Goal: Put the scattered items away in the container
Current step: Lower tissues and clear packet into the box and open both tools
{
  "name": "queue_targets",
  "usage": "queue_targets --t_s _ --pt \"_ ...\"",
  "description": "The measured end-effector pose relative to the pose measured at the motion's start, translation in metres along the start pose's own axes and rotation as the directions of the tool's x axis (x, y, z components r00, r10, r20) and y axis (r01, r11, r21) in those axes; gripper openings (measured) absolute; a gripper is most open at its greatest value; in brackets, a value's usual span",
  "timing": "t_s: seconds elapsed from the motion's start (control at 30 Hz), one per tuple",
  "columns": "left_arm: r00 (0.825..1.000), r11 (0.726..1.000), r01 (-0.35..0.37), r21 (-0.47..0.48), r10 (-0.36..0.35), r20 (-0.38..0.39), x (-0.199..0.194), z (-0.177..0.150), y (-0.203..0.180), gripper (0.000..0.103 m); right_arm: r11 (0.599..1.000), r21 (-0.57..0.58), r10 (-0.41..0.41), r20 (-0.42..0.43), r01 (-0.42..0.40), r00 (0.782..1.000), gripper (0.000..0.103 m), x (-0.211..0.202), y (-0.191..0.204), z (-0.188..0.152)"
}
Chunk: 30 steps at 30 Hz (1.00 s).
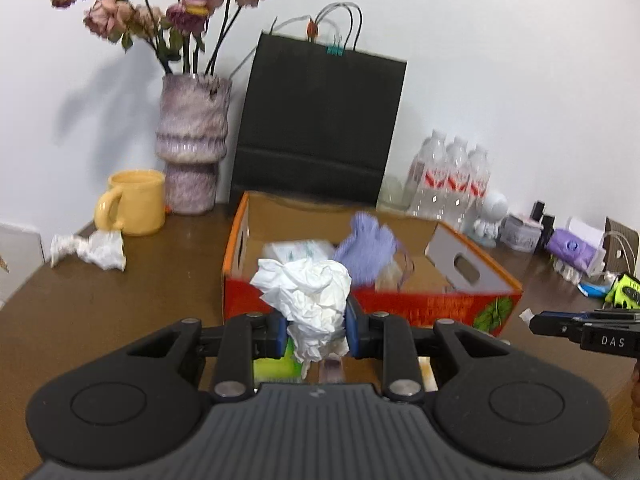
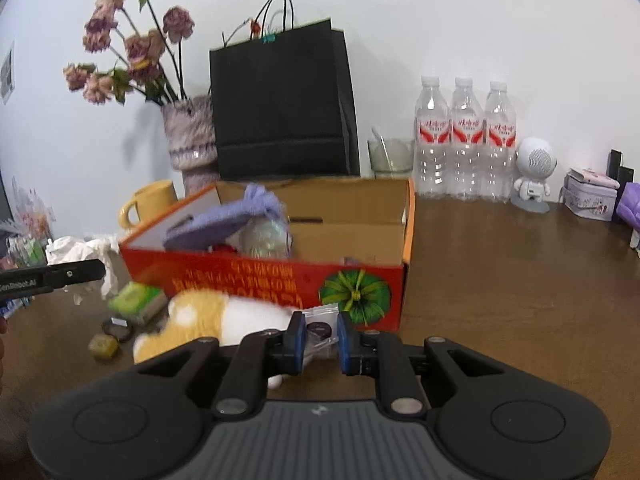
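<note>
A cardboard box [image 1: 460,304] is set mid-surface [image 1: 140,300], with a paper bag [image 1: 316,120] behind it, a vase [image 1: 192,144] and mug [image 1: 134,208] far left (crumpled tissue [image 1: 90,250] nearby), and bottles [image 1: 452,176] far right.

Left claw [image 1: 316,330]: matte black plastic body, two round side lobes each with an embossed ring, ribbed grey centre plate bearing a small logo. Black linkage arms with silver pivot pins. Blue pads [image 1: 351,328] on black finger blocks.

Right claw [image 2: 321,340]: same build, black lobes, ribbed grey plate, silver pins, blue pads [image 2: 299,336] on black blocks. Seen from the left view its fingers are slim and black, white "DAS" lettering on the side. From the right view the left claw's side has white lettering, partly cut off.
</note>
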State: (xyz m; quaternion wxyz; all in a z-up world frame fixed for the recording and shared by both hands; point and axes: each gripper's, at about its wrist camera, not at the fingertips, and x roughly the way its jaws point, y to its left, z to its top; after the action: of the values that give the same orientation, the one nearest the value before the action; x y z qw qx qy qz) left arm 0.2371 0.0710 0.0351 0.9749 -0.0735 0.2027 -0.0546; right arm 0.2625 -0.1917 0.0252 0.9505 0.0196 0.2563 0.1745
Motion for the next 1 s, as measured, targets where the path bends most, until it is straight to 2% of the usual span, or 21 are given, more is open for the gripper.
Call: queue_targets --t_s 0.23,0.4,0.63,0.87,0.93,0.97,1.0 --pt "0.998 1.0 -0.012 -0.028 0.013 0.061 0.029 0.042 0.005 0.027 1.0 -0.029 0.004 0.067 -0.002 0.998 0.015 0.014 0.008 0.039" --pt "0.999 0.998 -0.003 -0.057 0.005 0.048 0.069 0.055 0.007 0.027 1.0 -0.02 -0.001 0.088 0.002 0.996 0.015 0.05 0.01 0.066" --pt "1.0 0.999 -0.014 -0.04 0.013 -0.026 0.125 0.058 0.007 0.027 0.999 -0.022 -0.027 0.03 0.027 0.999 0.015 0.109 0.005 0.078" --pt "0.998 0.999 -0.026 -0.036 0.024 -0.059 0.154 0.061 0.011 0.028 0.998 -0.026 -0.062 -0.016 0.062 0.998 0.015 0.138 -0.004 0.077" --pt "0.997 1.0 -0.012 -0.017 0.011 -0.07 0.159 0.06 0.009 0.036 0.997 -0.024 -0.068 -0.024 0.067 0.997 0.017 0.141 -0.005 0.077" --pt "0.997 1.0 -0.013 -0.011 0.012 -0.072 0.16 0.06 0.008 0.059 0.997 -0.021 -0.072 -0.032 0.072 0.997 0.02 0.142 -0.005 0.077" --pt "0.997 1.0 -0.023 -0.004 0.023 -0.074 0.16 0.06 0.006 0.098 0.997 -0.019 -0.076 -0.04 0.075 0.996 0.045 0.142 -0.006 0.077"
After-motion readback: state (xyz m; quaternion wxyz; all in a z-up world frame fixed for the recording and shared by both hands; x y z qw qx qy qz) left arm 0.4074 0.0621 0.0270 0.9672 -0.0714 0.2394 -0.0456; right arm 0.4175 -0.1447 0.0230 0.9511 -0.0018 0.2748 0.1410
